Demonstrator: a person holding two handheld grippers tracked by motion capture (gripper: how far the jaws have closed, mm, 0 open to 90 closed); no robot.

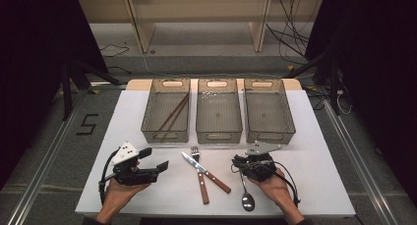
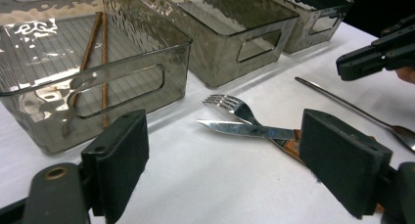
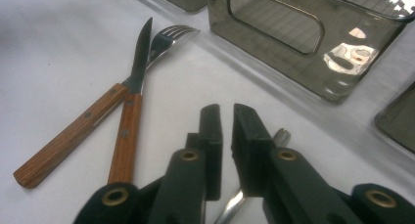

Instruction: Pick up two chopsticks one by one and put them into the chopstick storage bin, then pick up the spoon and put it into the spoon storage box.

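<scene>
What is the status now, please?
Right gripper shut on spoon handle. Left gripper open, holds nothing. Knife and fork lie crossed beside it, apart.

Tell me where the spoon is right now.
In the high view the spoon lies on the white table at the near right, its handle under the right tongs, right of the crossed knife and fork.

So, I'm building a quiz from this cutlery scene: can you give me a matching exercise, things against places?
Things:
1. chopsticks
2. spoon
3. knife
4. middle bin

Places:
A. crossed over the fork
B. by the right gripper
C. in the left bin
D. between two other bins

Pairs: 1-C, 2-B, 3-A, 4-D
</scene>
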